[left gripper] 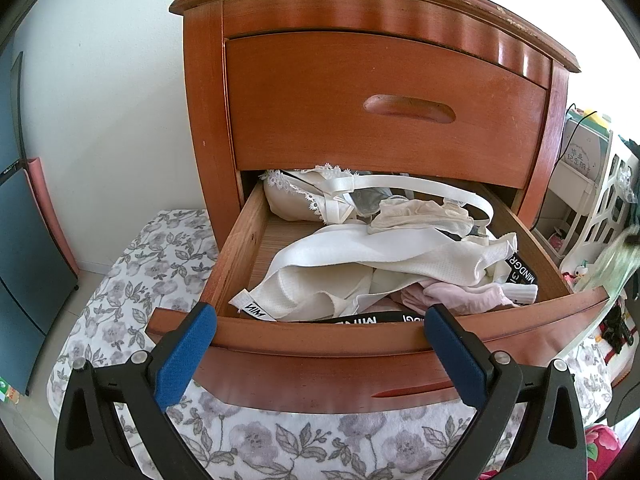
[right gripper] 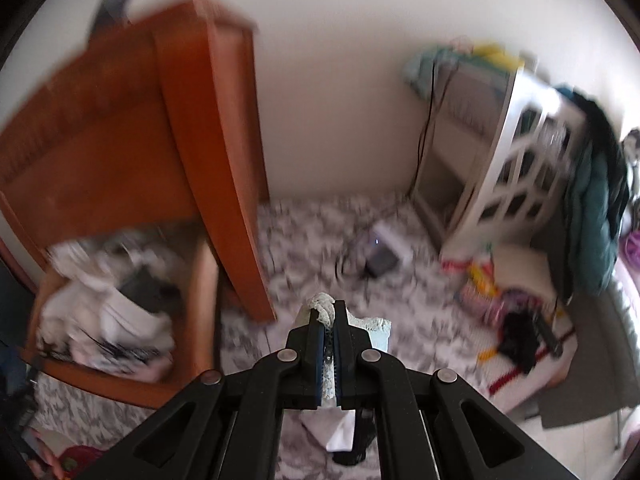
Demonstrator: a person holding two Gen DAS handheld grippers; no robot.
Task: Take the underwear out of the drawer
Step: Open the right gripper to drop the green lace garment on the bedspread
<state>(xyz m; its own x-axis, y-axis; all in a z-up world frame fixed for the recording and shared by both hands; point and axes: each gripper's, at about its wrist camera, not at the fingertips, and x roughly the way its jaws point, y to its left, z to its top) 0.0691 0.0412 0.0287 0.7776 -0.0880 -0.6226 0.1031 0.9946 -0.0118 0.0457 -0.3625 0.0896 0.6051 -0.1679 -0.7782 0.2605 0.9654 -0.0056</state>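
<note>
The lower drawer (left gripper: 320, 332) of a red-brown wooden nightstand (left gripper: 360, 12) is pulled out and heaped with underwear (left gripper: 380, 264): white, cream and pale pink pieces and black waistbands. My left gripper (left gripper: 320, 320) stands open, its blue pads on either side of the drawer's front edge with nothing between them. In the blurred right wrist view, my right gripper (right gripper: 327, 322) is shut on a white lace-trimmed piece of underwear (right gripper: 322, 304), out over the floral cloth (right gripper: 340, 232) to the right of the drawer (right gripper: 120, 380). A blurred pale-green shape (left gripper: 616, 260) shows at the right edge of the left wrist view.
A floral cloth (left gripper: 160, 264) covers the surface around the nightstand. A white lattice shelf unit (right gripper: 516, 184) with dark clothes hung on it stands at the right. A small white device (right gripper: 384, 248), toys and other pieces of clothing lie on the cloth.
</note>
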